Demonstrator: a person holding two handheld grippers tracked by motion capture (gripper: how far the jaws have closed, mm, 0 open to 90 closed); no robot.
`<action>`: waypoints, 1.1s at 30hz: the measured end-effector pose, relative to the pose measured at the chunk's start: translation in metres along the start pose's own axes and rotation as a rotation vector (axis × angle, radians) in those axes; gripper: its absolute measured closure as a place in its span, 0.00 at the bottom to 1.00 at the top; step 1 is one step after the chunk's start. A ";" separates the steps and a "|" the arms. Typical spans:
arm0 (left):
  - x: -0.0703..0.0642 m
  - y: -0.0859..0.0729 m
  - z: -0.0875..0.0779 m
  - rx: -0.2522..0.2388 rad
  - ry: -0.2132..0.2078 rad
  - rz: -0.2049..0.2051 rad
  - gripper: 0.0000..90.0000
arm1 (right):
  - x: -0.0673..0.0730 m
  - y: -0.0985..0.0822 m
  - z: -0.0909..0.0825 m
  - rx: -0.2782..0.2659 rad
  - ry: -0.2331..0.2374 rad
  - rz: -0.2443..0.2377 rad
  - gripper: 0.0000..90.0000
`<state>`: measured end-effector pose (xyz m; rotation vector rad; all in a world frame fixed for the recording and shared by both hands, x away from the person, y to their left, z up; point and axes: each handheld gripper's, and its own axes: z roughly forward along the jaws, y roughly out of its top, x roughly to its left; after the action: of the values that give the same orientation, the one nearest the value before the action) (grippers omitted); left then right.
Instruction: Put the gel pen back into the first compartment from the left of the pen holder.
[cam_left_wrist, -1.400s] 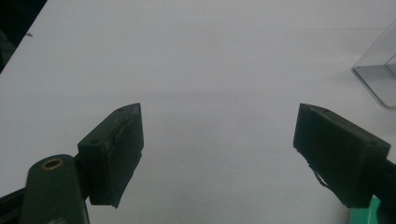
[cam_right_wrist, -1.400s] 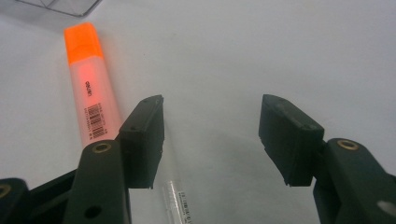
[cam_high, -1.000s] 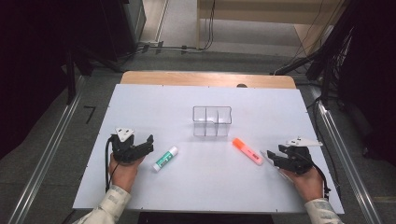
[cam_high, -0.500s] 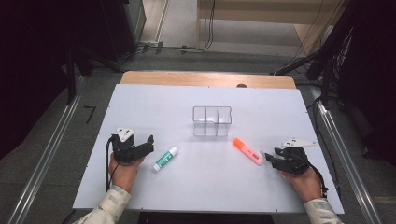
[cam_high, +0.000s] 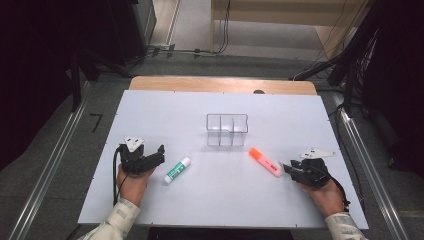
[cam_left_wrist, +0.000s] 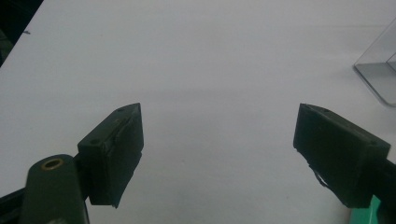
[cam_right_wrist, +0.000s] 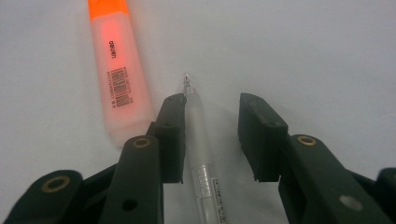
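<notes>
The right gripper (cam_right_wrist: 210, 135) is sitting low over the white table (cam_high: 210, 200), near the person's edge, with a hand (cam_high: 327, 197) holding it from behind. Its two black jaws are standing a little apart and have just been closing in. A thin clear pen (cam_right_wrist: 201, 154) is lying flat on the table between them. The pen is lying right against the left jaw in the right gripper view, and there is a gap on the other side, so the pads are not squeezing it yet. The pen's tip is poking out just past the jaw ends.

Just beside the pen, an orange highlighter (cam_right_wrist: 119, 74) is lying flat too, with its bright cap pointing away from the gripper.

On the other side of the table, the left gripper (cam_high: 150, 157) is resting in the person's other hand (cam_high: 131, 182). Its jaws are standing wide apart with only bare table between them. A glue stick (cam_high: 177, 170) with a green label is lying just beside it.

Farther off, near the middle of the table, a clear plastic box (cam_high: 227, 130) with three small compartments is standing upright. Past the white top, a strip of brown wood (cam_high: 220, 85) is showing at the far edge.
</notes>
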<state>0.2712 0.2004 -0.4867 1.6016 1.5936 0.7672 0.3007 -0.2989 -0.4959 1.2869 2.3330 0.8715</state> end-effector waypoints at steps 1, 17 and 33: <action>0.000 0.000 0.000 0.000 0.000 0.001 0.18 | 0.001 0.000 0.000 -0.001 0.002 -0.006 0.70; 0.001 0.000 0.001 0.002 0.008 0.003 0.18 | 0.006 0.000 0.002 0.014 0.009 -0.025 0.84; 0.003 0.000 0.000 -0.004 0.008 -0.006 0.18 | 0.003 0.001 0.002 0.020 0.028 0.001 0.87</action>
<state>0.2720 0.2028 -0.4868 1.5919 1.6013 0.7743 0.3008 -0.2954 -0.4963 1.2917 2.3691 0.8740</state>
